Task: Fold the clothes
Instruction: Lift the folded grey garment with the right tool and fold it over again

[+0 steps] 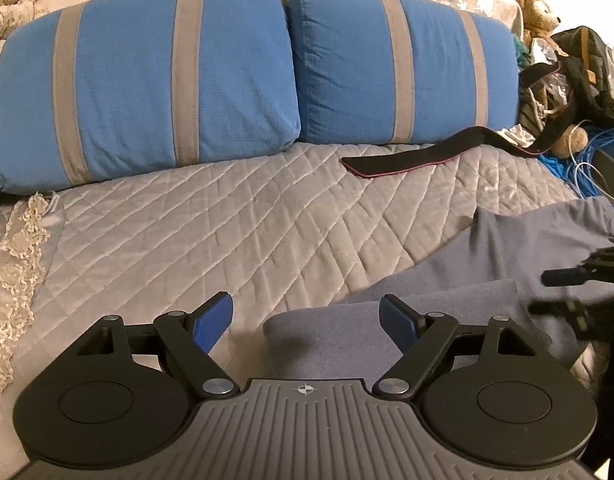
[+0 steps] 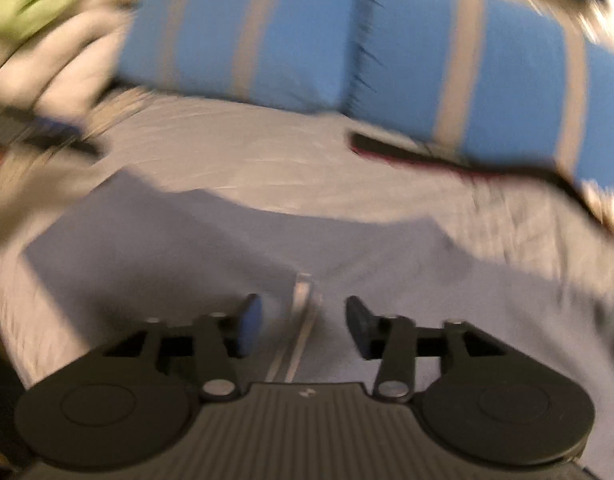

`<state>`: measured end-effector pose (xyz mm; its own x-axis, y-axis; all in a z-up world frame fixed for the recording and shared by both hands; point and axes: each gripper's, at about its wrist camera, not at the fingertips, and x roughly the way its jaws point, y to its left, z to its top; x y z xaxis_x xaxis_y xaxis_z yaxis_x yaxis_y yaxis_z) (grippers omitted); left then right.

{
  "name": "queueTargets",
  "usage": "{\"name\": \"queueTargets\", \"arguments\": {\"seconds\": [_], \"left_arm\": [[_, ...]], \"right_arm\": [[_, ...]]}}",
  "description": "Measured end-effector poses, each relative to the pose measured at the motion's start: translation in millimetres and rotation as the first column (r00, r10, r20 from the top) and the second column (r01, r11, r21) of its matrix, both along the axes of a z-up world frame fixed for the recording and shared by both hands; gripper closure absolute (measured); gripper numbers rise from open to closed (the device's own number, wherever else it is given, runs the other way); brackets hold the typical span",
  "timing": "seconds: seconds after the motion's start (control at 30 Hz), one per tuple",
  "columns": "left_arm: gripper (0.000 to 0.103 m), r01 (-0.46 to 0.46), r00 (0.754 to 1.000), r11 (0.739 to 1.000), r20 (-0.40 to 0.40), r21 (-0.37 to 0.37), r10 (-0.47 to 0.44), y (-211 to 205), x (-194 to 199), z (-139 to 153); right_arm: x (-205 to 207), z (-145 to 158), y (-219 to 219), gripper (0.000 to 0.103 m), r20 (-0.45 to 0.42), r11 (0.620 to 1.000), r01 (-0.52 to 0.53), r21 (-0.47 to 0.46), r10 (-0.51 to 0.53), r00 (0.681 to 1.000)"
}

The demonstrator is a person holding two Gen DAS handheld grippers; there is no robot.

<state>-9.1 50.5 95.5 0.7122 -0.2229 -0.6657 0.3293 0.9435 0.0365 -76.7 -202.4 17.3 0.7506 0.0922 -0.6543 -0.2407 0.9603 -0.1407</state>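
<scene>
Left wrist view: looking across a bed spread with a grey quilted cover (image 1: pixel 211 220), showing the left tool (image 1: pixel 307 322) with blue pads spread wide and pinching nothing. Hovering just above the near left end of a soft slate-blue garment (image 1: pixel 459 288), one rounded fold of it lying between the pads without touching either; probably waiting there to take that end once the other side is ready. Lying along the near right part of the bed, the garment, partly doubled over itself, so judged as folding begun and not finished. Showing the right tool (image 1: pixel 579 292) as a dark blur at the right edge, just over the same cloth.

Right wrist view: heavily smeared, so fine detail not readable. Showing the right tool (image 2: pixel 303 326) with pads apart and nothing clamped, a pale narrow strip (image 2: pixel 301 320) on the garment (image 2: pixel 187 256) running up between them, apparently untouched; whether drawstring or seam, not possible to tell. Spreading flat and wide below this tool, the cloth, which suits a fresh grab at an edge.

Leaning along the far side, two blue cushions with grey stripes (image 1: pixel 159 80), keeping well apart from the work. Resting near the right cushion, a black strap with red edging (image 1: pixel 411 160), clear of the garment.
</scene>
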Motion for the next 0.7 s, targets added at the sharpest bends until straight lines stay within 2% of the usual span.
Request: {"name": "queueTargets", "arguments": {"seconds": [0.03, 0.1, 0.2, 0.3, 0.4, 0.6, 0.7], "left_arm": [[0.023, 0.0, 1.0, 1.0, 0.002, 0.002, 0.0, -0.2, -0.1, 0.3], [0.023, 0.0, 1.0, 1.0, 0.004, 0.002, 0.0, -0.6, -0.6, 0.9], [0.023, 0.0, 1.0, 1.0, 0.007, 0.001, 0.0, 0.6, -1.7, 1.9], [0.023, -0.004, 1.0, 1.0, 0.008, -0.001, 0.004, 2.4, -2.3, 2.3], [0.023, -0.012, 1.0, 1.0, 0.004, -0.004, 0.012, 4.4, -2.1, 2.5], [0.023, -0.014, 1.0, 1.0, 0.004, -0.001, 0.014, 4.9, -2.0, 3.3], [0.023, -0.013, 1.0, 1.0, 0.002, 0.004, 0.013, 3.9, -2.1, 2.5]], "right_arm": [[-6.3, -1.5, 11.3, 0.037, 0.014, 0.996, -0.048, -0.073, 0.049, 0.999], [-18.2, -7.2, 34.4, 0.037, 0.028, 0.964, -0.134, -0.232, 0.144, 0.989], [-32.6, -23.2, 63.1, 0.037, 0.006, 0.859, -0.233, -0.456, 0.265, 0.964], [-40.2, -39.8, 79.6, 0.037, -0.017, 0.744, -0.275, -0.609, 0.334, 0.942], [-41.2, -53.7, 87.7, 0.038, -0.028, 0.651, -0.274, -0.708, 0.362, 0.932], [-40.0, -65.8, 95.5, 0.043, -0.078, 0.538, -0.306, -0.786, 0.405, 0.911], [-38.3, -73.6, 97.6, 0.053, -0.113, 0.489, -0.33, -0.808, 0.42, 0.9]]}}
